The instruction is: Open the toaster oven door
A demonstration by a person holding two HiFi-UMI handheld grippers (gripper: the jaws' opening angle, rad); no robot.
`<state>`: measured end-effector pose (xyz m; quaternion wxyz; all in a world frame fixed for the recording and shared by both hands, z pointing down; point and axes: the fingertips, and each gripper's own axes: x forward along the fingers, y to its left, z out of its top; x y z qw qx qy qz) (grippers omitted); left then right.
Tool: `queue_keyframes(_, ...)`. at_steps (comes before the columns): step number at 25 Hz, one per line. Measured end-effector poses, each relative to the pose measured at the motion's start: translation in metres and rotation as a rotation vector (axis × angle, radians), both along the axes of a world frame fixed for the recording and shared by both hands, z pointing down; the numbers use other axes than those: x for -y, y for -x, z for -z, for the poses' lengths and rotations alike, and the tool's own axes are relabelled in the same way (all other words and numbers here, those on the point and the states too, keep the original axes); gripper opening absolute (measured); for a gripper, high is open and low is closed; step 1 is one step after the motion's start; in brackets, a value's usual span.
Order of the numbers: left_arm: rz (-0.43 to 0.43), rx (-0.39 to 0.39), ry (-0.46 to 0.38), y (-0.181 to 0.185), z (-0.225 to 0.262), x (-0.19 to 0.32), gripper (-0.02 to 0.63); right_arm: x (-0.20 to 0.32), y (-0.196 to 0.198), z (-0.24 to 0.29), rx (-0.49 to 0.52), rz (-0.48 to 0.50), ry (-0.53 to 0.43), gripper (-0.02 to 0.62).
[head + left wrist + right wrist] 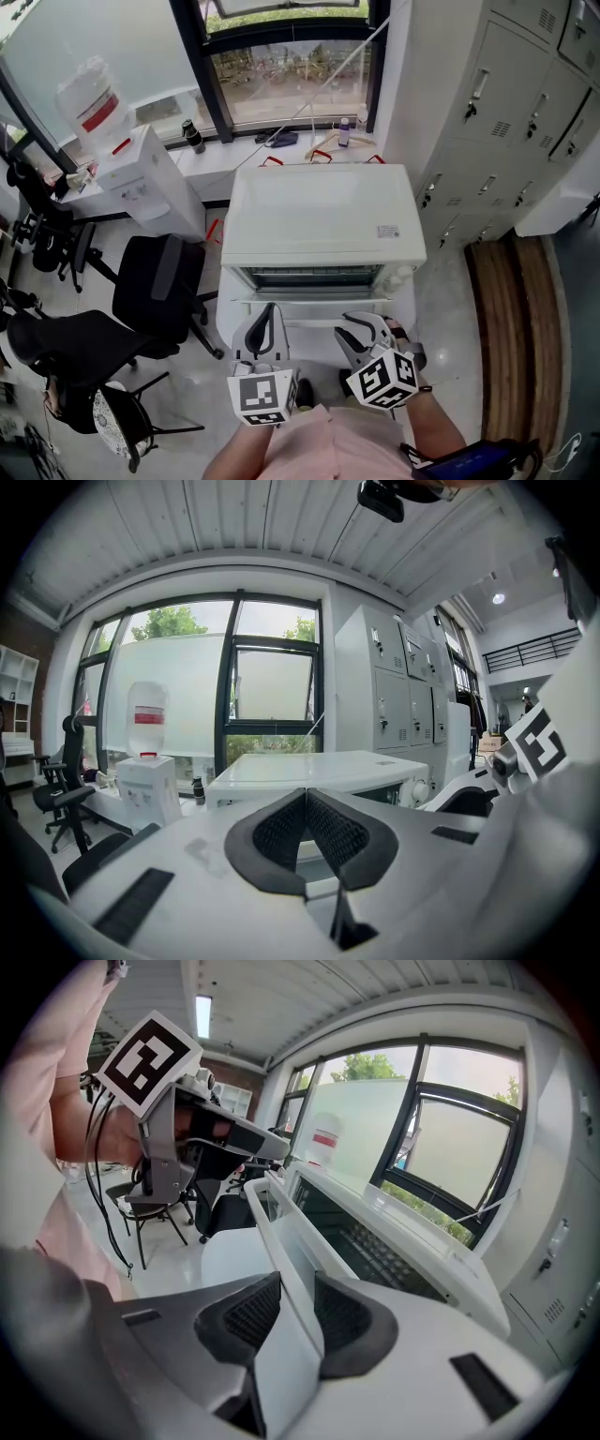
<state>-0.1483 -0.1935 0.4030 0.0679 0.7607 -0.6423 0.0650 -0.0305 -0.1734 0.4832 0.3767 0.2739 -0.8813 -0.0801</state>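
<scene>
left: office chair [155, 281] close | right: lockers [511, 122] close | front: oven door [309, 307] ajar

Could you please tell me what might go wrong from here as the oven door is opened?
The right gripper is shut on the door handle with the door only part open; the smooth bar could slip from its pads. The left gripper hangs shut in front of the door, so the dropping door may hit it.

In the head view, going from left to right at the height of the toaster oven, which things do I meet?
water dispenser → toaster oven → lockers
</scene>
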Motion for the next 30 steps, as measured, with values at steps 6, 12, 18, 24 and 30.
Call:
queue_keyframes(6, 0.002, 0.000, 0.005, 0.002, -0.004, -0.002, 0.014, -0.006, 0.000, -0.005, -0.009, 0.008, 0.008, 0.113)
queue_keyframes(12, 0.002, -0.008, 0.011, 0.004, -0.006, -0.005, 0.014, -0.015, 0.000, -0.010, -0.019, 0.017, 0.019, 0.110)
queue_keyframes(18, -0.019, -0.013, 0.008, -0.001, -0.006, -0.006, 0.014, -0.017, -0.001, -0.013, -0.028, 0.024, 0.021, 0.110)
queue_keyframes(24, -0.065, -0.036, 0.006, -0.001, -0.006, -0.008, 0.014, -0.024, 0.000, -0.017, -0.027, 0.027, 0.029, 0.109)
queue_keyframes(30, -0.124, -0.066, 0.002, 0.004, -0.009, -0.012, 0.014, -0.034, -0.002, -0.026, -0.062, 0.003, 0.033, 0.109)
